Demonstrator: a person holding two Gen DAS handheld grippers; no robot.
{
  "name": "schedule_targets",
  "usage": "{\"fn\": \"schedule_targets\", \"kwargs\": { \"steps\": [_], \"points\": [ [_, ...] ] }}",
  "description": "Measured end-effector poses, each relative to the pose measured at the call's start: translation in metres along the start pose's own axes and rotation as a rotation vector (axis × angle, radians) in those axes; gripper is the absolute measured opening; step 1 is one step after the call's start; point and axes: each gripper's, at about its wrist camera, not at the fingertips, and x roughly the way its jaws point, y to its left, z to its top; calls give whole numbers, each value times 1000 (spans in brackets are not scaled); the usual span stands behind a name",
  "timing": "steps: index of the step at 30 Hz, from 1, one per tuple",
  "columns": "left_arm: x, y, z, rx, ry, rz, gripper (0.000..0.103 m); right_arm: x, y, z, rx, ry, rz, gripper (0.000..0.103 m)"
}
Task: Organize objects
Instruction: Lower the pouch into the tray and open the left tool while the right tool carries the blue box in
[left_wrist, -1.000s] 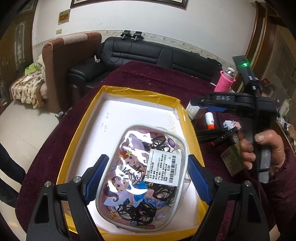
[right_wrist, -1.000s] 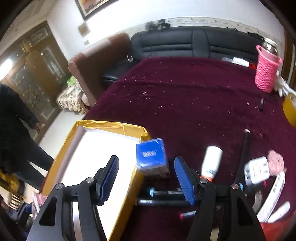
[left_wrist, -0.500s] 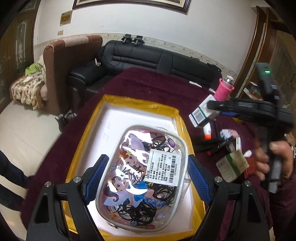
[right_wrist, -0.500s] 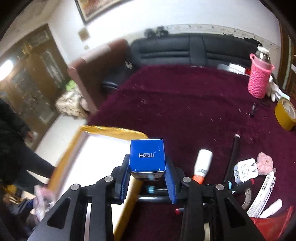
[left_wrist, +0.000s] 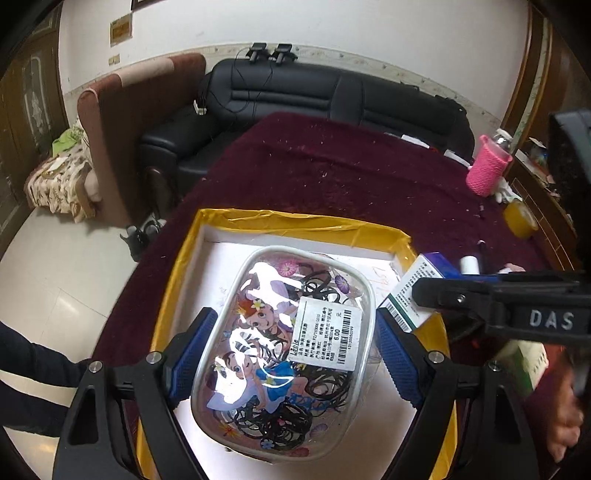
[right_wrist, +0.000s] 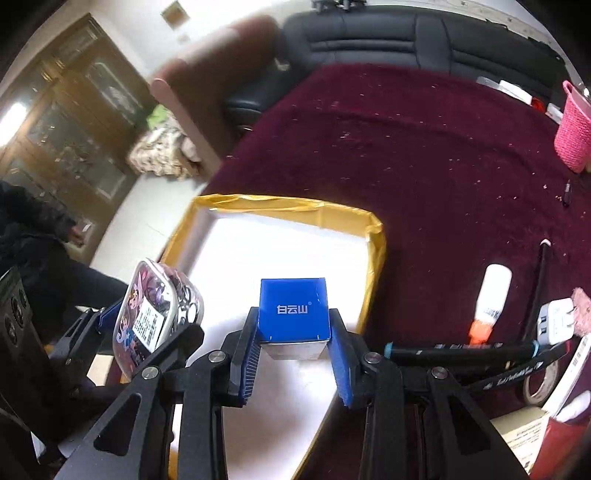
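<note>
My left gripper (left_wrist: 291, 354) is shut on a clear cartoon-printed pouch of black hair ties (left_wrist: 284, 350) and holds it over the white tray with yellow-taped rim (left_wrist: 295, 218). My right gripper (right_wrist: 293, 354) is shut on a small blue box (right_wrist: 293, 310) and holds it above the tray's right part (right_wrist: 376, 251). The box also shows in the left wrist view (left_wrist: 413, 291), beside the pouch. The pouch shows at the left of the right wrist view (right_wrist: 155, 317).
On the maroon cloth right of the tray lie a white glue bottle (right_wrist: 489, 299), black markers (right_wrist: 461, 349), a white charger plug (right_wrist: 554, 325) and a tape roll (right_wrist: 539, 384). A pink holder (right_wrist: 574, 136) and yellow tape (left_wrist: 521, 219) stand farther back. A black sofa (left_wrist: 332, 103) lies beyond.
My right gripper closed on the blue box, lifted it and carried it left over the tray. My left gripper kept its hold on the pouch, raised a little.
</note>
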Motion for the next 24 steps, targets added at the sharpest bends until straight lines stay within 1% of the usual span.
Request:
{"fn": "schedule_targets", "kwargs": {
  "steps": [2,7,10,11,12,14,16,20,24],
  "points": [
    [10,-1,4,-12,9,-2,84,6,-2,6,8,3,-22,38],
    [27,-7,11,-21,11,23,84,20,-11,17,32,24,-43,38],
    [30,-5,12,-49,9,9,87,25,-17,24,40,20,-49,39],
    [30,-3,12,-55,9,0,89,26,-18,26,47,15,-54,39],
    [30,-2,11,-64,9,-13,90,26,-17,26,52,7,-56,40],
    [29,-1,11,-68,4,-13,91,25,-16,29,50,-15,-61,47],
    [24,0,11,-69,-8,-20,91,20,-16,31,50,-57,-72,59],
    [16,3,10,-76,-26,-13,91,14,-19,33,82,-99,-26,61],
    [3,-3,-4,-64,-46,10,91,3,-19,29,82,-142,-53,61]
  ]
}}
